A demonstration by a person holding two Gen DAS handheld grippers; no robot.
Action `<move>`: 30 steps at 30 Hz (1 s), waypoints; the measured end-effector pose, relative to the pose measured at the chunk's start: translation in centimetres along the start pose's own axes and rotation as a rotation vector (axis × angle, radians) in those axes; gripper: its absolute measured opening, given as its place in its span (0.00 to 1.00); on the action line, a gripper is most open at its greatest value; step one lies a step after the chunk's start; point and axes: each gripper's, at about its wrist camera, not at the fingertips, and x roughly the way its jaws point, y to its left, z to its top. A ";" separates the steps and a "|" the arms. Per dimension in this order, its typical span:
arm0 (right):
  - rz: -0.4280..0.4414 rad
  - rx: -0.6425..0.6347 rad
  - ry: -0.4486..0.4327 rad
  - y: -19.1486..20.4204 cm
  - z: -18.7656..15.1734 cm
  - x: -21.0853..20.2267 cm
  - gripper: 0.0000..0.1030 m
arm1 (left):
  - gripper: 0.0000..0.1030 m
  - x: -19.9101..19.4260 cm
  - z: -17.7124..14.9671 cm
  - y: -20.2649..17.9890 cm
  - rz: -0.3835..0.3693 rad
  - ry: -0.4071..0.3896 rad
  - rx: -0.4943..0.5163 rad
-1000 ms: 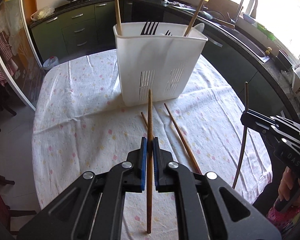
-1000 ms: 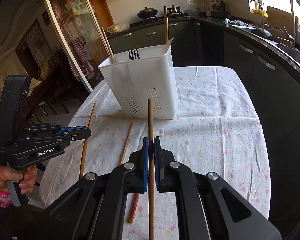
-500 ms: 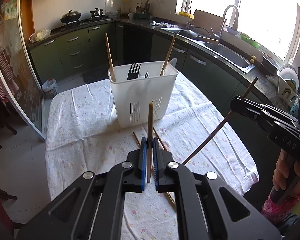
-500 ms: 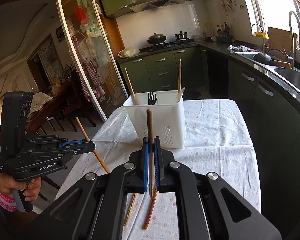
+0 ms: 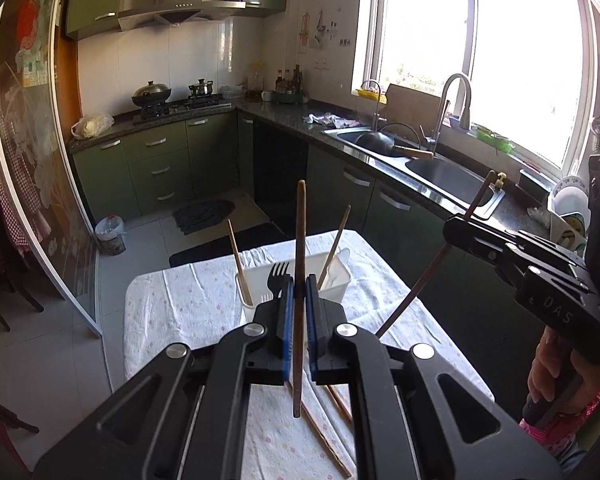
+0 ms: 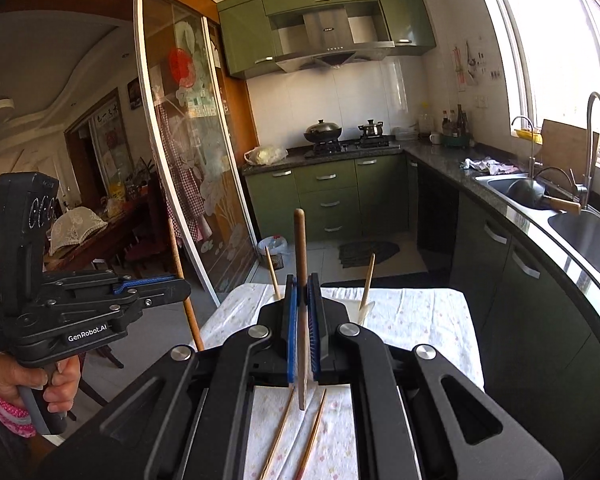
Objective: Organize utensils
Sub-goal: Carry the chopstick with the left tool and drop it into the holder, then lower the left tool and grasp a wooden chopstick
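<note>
Basket [image 5: 332, 276] at 12 o'clock, mostly hidden behind jaws, contents probably fork plus sticks. Left gripper [image 5: 297, 312] clamps upright chopstick [image 5: 300, 240]; right gripper [image 6: 303, 320] clamps another stick [image 6: 300, 248]. Two lie on table [image 6: 420, 320].

The left gripper [image 5: 296, 316] and right gripper [image 6: 302, 330] are showing matt black plastic arms, bright metal pivot pins and ribbed blue pads. Each is pinching a smooth brown wooden chopstick [image 5: 300, 264] [image 6: 301, 280]. Two more wooden chopsticks [image 6: 296, 432] are lying on a thin, creased white cloth [image 5: 188, 300] printed with small pink and yellow flowers. The utensil holder [image 5: 332, 280] is looking like smooth white plastic, with a black fork [image 5: 278, 276] standing in it. Behind, glossy green cabinet fronts [image 6: 328, 196], a speckled polished stone counter [image 5: 284, 118] and a shining steel sink [image 6: 588, 240] are catching the window light.
</note>
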 end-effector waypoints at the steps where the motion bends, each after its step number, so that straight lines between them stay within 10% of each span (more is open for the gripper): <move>1: -0.001 0.002 -0.008 0.0 0.7 0.1 0.06 | 0.06 -0.2 0.7 0.1 0.004 -0.013 -0.005; 12: -0.084 0.013 -0.145 -1.1 6.8 4.4 0.06 | 0.06 2.4 6.3 1.0 0.059 -0.131 -0.019; 30: -0.117 0.006 0.058 -3.7 -0.8 16.3 0.07 | 0.06 13.7 0.7 2.6 0.094 0.119 0.006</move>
